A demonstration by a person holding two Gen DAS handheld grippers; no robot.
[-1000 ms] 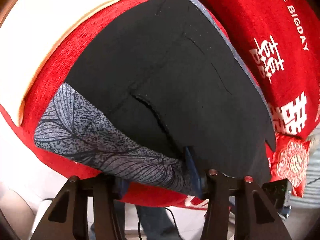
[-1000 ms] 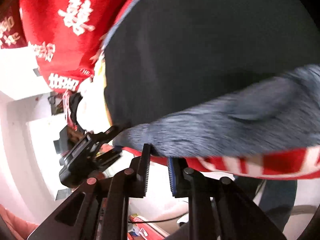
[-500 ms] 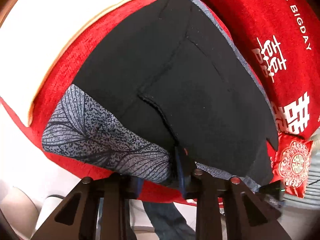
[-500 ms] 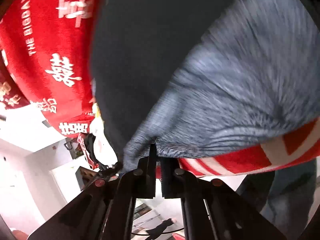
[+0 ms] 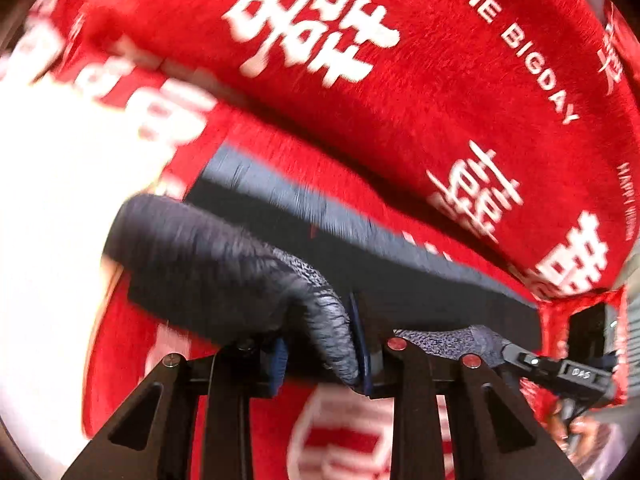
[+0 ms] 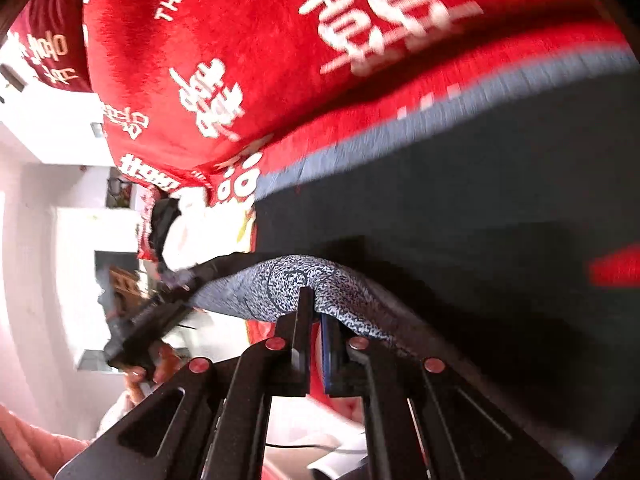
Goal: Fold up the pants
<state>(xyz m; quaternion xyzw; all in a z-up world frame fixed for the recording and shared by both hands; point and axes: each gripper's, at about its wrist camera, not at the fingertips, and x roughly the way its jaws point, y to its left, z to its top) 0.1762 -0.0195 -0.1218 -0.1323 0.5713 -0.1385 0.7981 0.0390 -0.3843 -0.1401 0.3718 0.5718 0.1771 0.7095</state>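
Note:
The pants (image 5: 400, 276) are dark with a grey-blue patterned edge and lie on red bedding. My left gripper (image 5: 320, 356) is shut on a bunched fold of that patterned edge (image 5: 328, 316) and holds it above the dark cloth. My right gripper (image 6: 316, 332) is shut on another part of the same patterned edge (image 6: 288, 284), lifted over the dark pants body (image 6: 440, 200). The right gripper (image 5: 560, 372) shows at the right edge of the left wrist view. In the right wrist view the left gripper (image 6: 136, 340) and a hand (image 6: 152, 368) sit at the left.
A red blanket (image 5: 400, 120) with white characters and lettering lies beyond the pants, also the red blanket (image 6: 240, 60) in the right wrist view. A white cover (image 5: 60, 200) sits at the left. White furniture (image 6: 72, 240) stands past the bed's edge.
Both grippers closed on the patterned edge, then rose and carried it over the dark cloth toward the lettered red blanket. The views are now motion-blurred.

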